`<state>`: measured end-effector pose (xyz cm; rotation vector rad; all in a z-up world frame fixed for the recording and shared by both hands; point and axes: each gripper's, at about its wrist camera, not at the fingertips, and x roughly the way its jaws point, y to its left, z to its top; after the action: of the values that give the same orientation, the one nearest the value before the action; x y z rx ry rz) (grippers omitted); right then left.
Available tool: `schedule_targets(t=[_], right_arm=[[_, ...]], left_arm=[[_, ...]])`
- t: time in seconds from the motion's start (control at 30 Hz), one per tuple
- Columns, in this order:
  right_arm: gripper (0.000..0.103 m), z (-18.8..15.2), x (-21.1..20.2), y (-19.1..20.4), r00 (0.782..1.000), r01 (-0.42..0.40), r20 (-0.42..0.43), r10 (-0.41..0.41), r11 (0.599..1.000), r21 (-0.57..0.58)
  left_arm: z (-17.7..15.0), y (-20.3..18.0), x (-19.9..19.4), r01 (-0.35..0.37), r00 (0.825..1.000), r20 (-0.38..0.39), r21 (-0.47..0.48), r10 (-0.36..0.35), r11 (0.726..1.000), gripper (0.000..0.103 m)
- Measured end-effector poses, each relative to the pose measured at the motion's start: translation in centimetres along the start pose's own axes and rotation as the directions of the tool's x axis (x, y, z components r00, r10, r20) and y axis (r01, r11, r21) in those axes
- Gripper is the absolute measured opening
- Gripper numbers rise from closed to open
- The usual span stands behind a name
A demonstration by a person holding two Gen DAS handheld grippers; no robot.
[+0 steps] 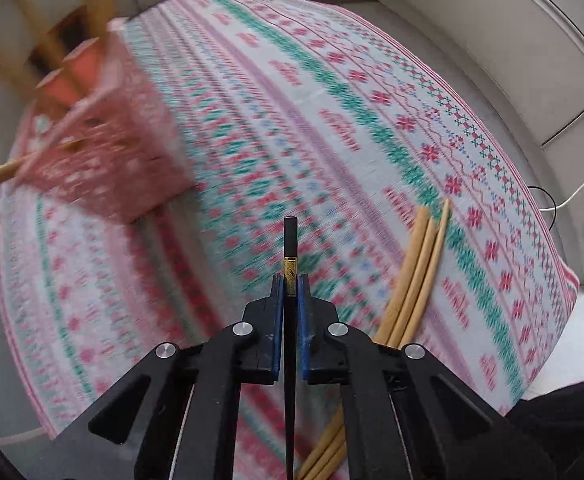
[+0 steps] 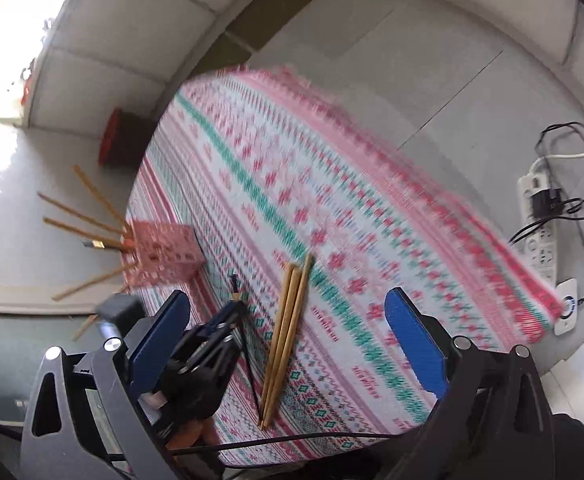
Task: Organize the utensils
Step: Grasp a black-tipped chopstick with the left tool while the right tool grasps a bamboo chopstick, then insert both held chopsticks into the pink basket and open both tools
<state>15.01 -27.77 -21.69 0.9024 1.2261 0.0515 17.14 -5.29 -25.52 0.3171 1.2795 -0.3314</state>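
Left claw first: its blue pads are clamped tight on a black chopstick with a gold band, tip pointing toward twelve o'clock over the cloth. Only the left wrist view shows that pinch close up; the right wrist view catches the same claw from outside, at about eight o'clock, small and blurred. Right claw stands wide apart, nothing between its pads, above three bamboo chopsticks lying side by side on the cloth. In the left view those bamboo sticks sit at four o'clock of the claw. The pink lattice holder stands at ten o'clock, with several sticks fanned out of it. A patterned tablecloth in pink, green and white covers the table. The right view alone shows a white power strip with cables on the grey tiled floor at three o'clock.
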Motion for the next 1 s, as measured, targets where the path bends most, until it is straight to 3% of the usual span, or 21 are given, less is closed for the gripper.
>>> schedule_targets(t=[0.07, 0.13, 0.2, 0.3, 0.57, 0.63, 0.73, 0.93, 1.0], right_arm=[[0.086, -0.4, 2.4, 0.6, 0.999, 0.017, -0.047, -0.018, 1.0, -0.011], [0.069, -0.7, 4.2, 0.7, 0.997, 0.03, -0.073, -0.03, 1.0, -0.005], [0.043, -0.6, 5.9, 0.3, 0.993, 0.069, -0.095, -0.068, 0.998, 0.013], [0.031, -0.6, 7.2, -0.9, 0.988, 0.118, -0.106, -0.109, 0.99, 0.083], [0.027, -1.2, 8.8, 0.1, 0.973, 0.223, -0.076, -0.22, 0.974, 0.041], [0.018, -1.5, 9.5, 1.3, 0.957, 0.285, -0.052, -0.285, 0.959, -0.006], [0.011, -1.7, 10.1, 2.7, 0.948, 0.316, -0.028, -0.317, 0.947, -0.05], [0.009, -1.9, 11.4, 4.8, 0.941, 0.337, 0.037, -0.335, 0.935, -0.107], [0.006, -1.7, 11.9, 4.8, 0.964, 0.265, 0.013, -0.265, 0.959, -0.099]], left_arm=[[-1.1, 1.2, -1.2, -0.005, 1.0, 0.02, -0.012, 0.006, 1.0, 0.006], [-2.2, 2.4, -2.6, -0.009, 0.999, 0.043, -0.025, 0.01, 1.0, 0.006], [-2.9, 3.6, -3.7, -0.011, 0.998, 0.061, -0.032, 0.013, 0.999, 0.006], [-3.8, 4.8, -4.9, -0.009, 0.997, 0.078, -0.043, 0.012, 0.999, 0.006], [-4.2, 6.1, -6.5, 0.01, 0.995, 0.101, -0.055, -0.005, 0.998, 0.006], [-4.2, 6.2, -6.7, 0.011, 0.994, 0.106, -0.058, -0.005, 0.998, 0.006], [-4.7, 6.5, -7.5, 0.009, 0.993, 0.12, -0.06, -0.002, 0.998, 0.006], [-5.2, 6.2, -10.0, 0.007, 0.981, 0.196, -0.067, 0.006, 0.998, 0.006], [-5.4, 6.2, -11.3, 0.009, 0.971, 0.237, -0.074, 0.009, 0.997, 0.006]])
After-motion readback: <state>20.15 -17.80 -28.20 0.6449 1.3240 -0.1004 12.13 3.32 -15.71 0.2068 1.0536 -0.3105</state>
